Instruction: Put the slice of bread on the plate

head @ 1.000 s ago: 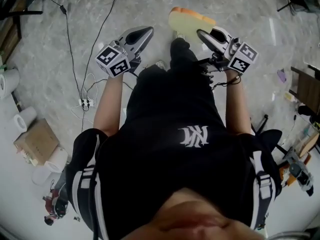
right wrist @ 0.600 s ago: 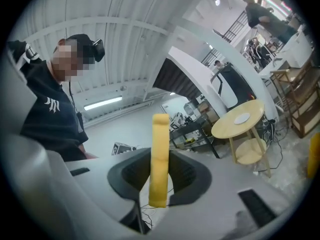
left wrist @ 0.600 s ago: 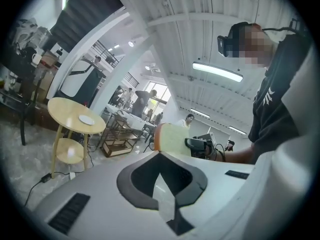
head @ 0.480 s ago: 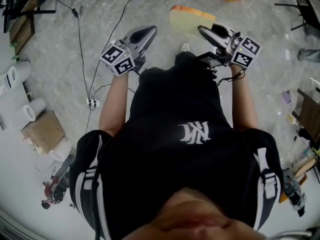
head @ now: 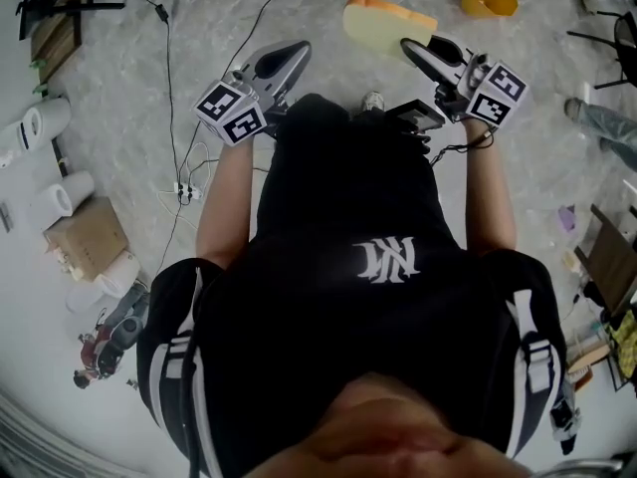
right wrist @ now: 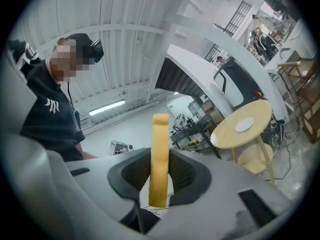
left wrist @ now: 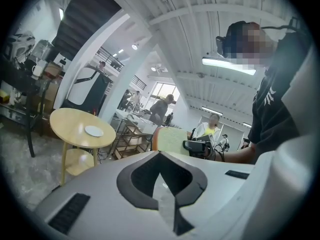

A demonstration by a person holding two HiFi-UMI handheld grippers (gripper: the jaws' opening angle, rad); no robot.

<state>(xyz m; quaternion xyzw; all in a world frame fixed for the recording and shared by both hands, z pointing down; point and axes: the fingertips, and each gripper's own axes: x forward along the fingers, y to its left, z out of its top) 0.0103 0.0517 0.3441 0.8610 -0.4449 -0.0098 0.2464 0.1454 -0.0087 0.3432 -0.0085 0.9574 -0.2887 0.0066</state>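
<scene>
The left gripper (head: 289, 58) is shut tight, and nothing is in it. The right gripper (head: 410, 48) is part way open and pinches the bread (head: 383, 23) at one end. The bread stands on its thin edge between the jaws and sticks out past the tips, up in the air above the floor (head: 100, 137). Far across the room stands a round table (right wrist: 227, 134). The plate (right wrist: 244, 125) lies on the table top, well apart from the bread.
</scene>
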